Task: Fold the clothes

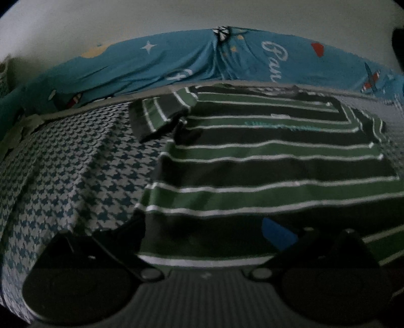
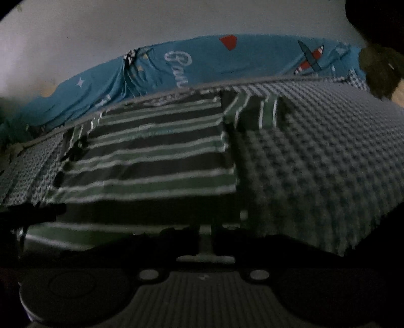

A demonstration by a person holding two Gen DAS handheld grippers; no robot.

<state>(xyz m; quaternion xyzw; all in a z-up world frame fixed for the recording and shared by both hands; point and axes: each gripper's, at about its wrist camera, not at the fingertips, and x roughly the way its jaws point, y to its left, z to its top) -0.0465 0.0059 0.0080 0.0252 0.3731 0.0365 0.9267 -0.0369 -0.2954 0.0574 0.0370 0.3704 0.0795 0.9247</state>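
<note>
Where the left wrist view begins at its left edge, a blue-and-white houndstooth bed sheet (image 1: 63, 176) covers the surface and falls in soft folds. Along the far edge, a blue printed cloth with stars, aeroplanes and white script lettering (image 1: 176, 58) runs under a pale plain wall (image 1: 202, 15). To the right of the bare sheet lies the short-sleeved shirt with dark grey and green bands and thin white stripes (image 1: 265, 151). It is spread flat, collar end far, hem end near. Its left sleeve (image 1: 156, 113) lies out toward the sheet. The left gripper (image 1: 202, 239) stands with its jaws wide apart over the near hem. The hem fabric lies between the two fingers, and neither pad presses on it. A blue pad (image 1: 275, 232) shows on the right-hand finger. In the right wrist view the shirt (image 2: 156, 156) occupies the left and centre, and its other sleeve (image 2: 252, 108) points away at the far right corner of the body. The houndstooth sheet (image 2: 315, 151) fills the right side, and the printed cloth (image 2: 252, 58) again lines the far edge. The right gripper (image 2: 206, 237) is at the shirt's near right edge, fingers drawn almost together with a narrow slit between them. This part is too dark to tell whether fabric is pinched there.
</note>
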